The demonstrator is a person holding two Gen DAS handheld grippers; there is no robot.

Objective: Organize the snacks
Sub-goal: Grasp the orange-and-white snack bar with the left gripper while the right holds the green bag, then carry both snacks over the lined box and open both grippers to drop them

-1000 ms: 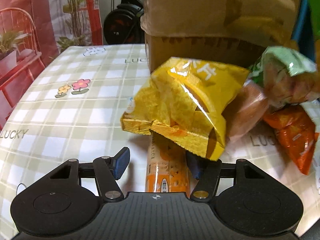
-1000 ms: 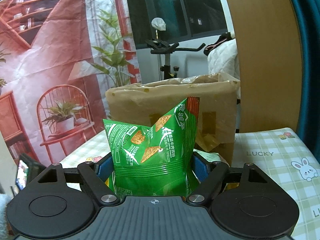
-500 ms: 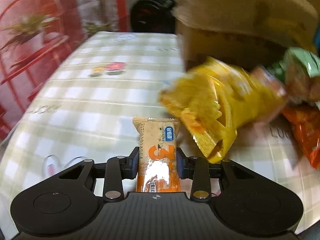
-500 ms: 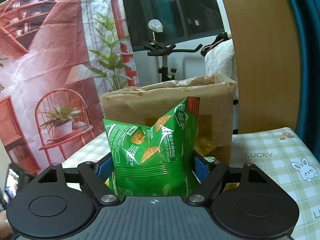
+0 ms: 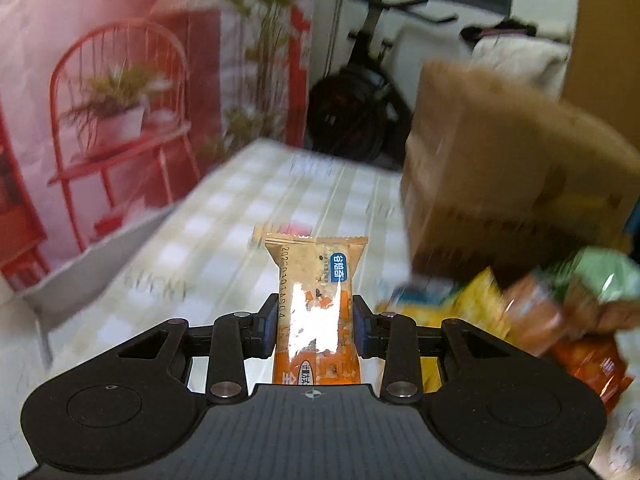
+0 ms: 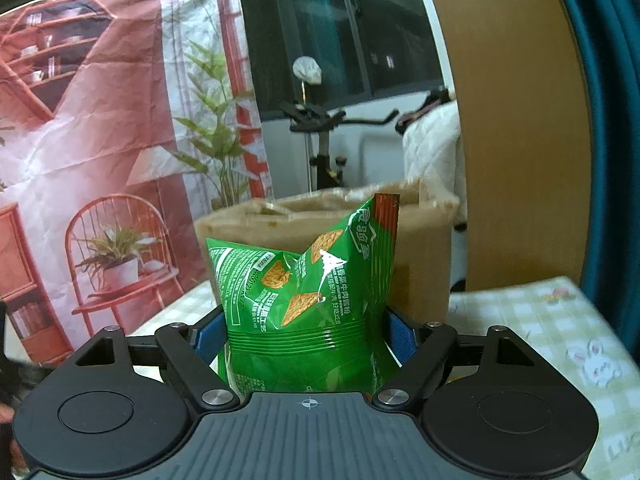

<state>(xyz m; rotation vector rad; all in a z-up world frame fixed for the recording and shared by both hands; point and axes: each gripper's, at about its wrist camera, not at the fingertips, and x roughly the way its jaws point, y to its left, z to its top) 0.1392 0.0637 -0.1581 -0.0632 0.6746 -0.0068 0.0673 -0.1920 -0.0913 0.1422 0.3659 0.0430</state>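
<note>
Both grippers are loaded right now. The left gripper [image 5: 314, 330] is pinching an orange bar [image 5: 315, 300] by its sides, bottom centre of the left view, with its top end sticking up clear of the table [image 5: 224, 216]. The right gripper [image 6: 306, 332] is clamped on a green bag [image 6: 308, 292], centre of the right view, puffy and crumpled between the pads.

The box [image 5: 492, 168] sits at the right of the left view, and in the right view it's directly behind the green bag, top open. I'd guess that's where the snacks go, though I can't see what's inside.

Progress-wise, looks like early-to-middle: two snacks lifted, neither dropped off yet. There's a blurry pile [image 5: 560, 312] of yellow, brown, pale green and orange packs at the lower right of the left view, at the foot of the box, so plenty left.
</note>
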